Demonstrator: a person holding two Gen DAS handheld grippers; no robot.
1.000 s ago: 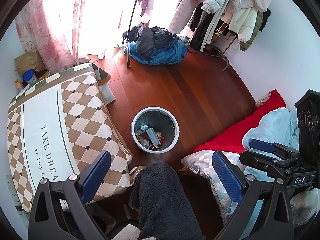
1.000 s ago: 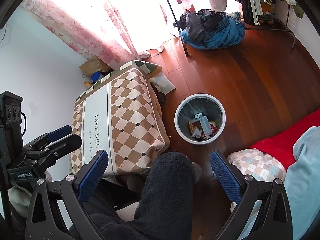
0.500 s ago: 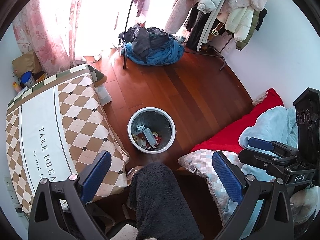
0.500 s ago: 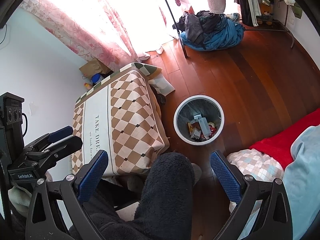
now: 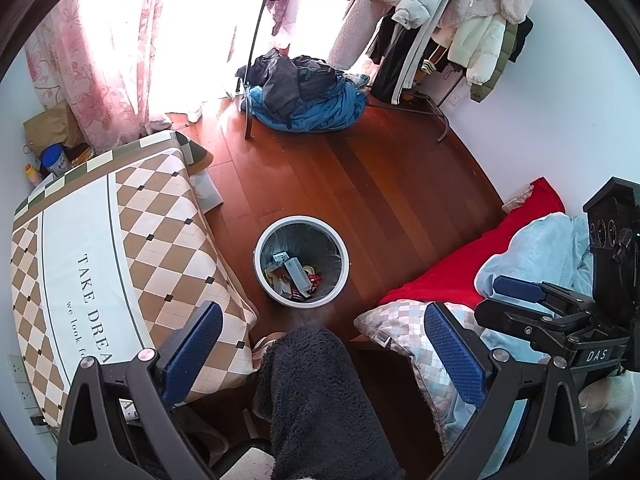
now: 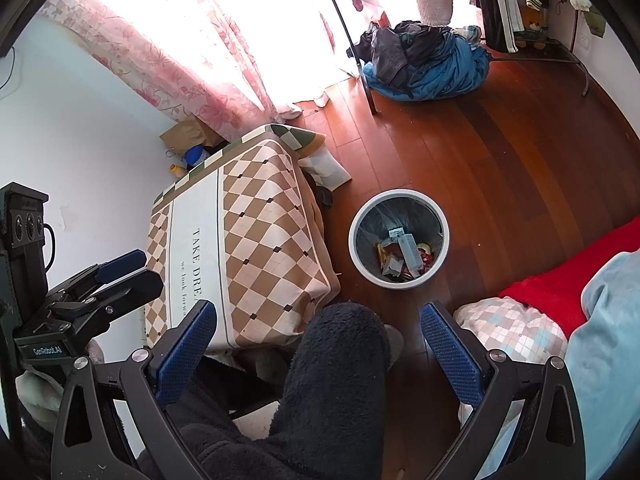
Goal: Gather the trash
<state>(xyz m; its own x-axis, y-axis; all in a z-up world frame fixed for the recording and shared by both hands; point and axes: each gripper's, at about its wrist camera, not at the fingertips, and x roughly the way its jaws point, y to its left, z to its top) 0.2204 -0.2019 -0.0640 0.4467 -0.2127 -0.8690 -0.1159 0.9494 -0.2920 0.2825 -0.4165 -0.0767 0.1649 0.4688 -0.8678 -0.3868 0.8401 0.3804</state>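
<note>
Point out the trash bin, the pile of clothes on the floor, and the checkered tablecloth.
trash bin (image 5: pixel 261 276), left wrist view, on its white rim.
pile of clothes (image 5: pixel 320 108), left wrist view, on the blue fabric.
checkered tablecloth (image 6: pixel 264 224), right wrist view, on the diamond pattern.

Left gripper (image 5: pixel 323 346) up close: black angular frame arms, each finger faced with a blue, finely dimpled pad (image 5: pixel 191 354), and round silver screws (image 5: pixel 145 355) at the joints. Same build on the right gripper (image 6: pixel 319 344), blue textured pads (image 6: pixel 450 354) on black arms with silver screws. Seen from the left camera, the right unit's black body carries white lettering "DAS" (image 5: pixel 596 356); from the right camera, the left unit reads "GenRobot.AI" (image 6: pixel 47 350), with a black cable (image 6: pixel 50 240) looping beside it. The person's leg (image 5: pixel 320 404) wears dark, fuzzy fleece.
</note>
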